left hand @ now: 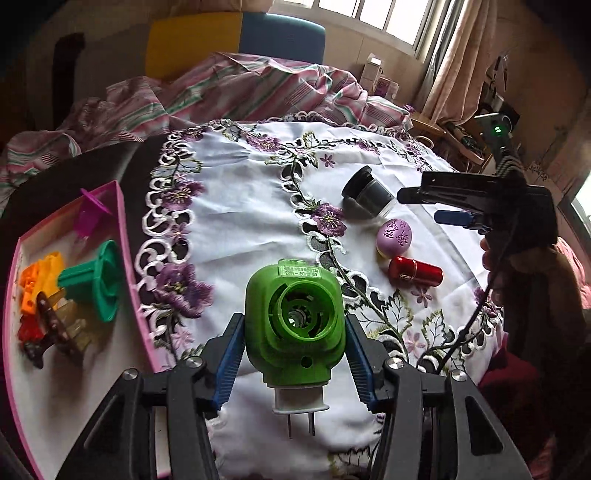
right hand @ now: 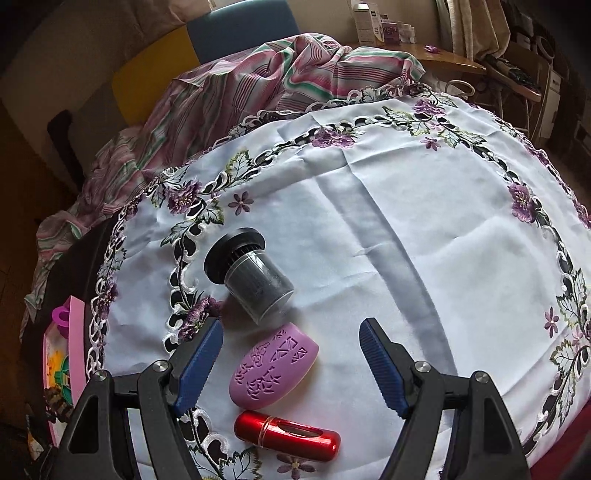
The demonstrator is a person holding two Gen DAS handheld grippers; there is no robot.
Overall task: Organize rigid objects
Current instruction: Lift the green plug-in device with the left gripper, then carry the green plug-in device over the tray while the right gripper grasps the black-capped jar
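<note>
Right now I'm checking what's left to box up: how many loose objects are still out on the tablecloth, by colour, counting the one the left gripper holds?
Green: 1, the plug-in device, held in the left gripper
Black: 1, the jar
Purple: 1, the egg-shaped case
Red: 1, the cylinder
Total: 4

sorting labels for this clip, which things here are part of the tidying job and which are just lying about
Part of the job:
- green plug-in, clamped in the left hand-held gripper
- pink tray with sorted toys
- black jar
- purple egg
- red tube
- right hand-held gripper, open above the egg

Lying about:
- striped sheet
- curtain
- boxes
</note>
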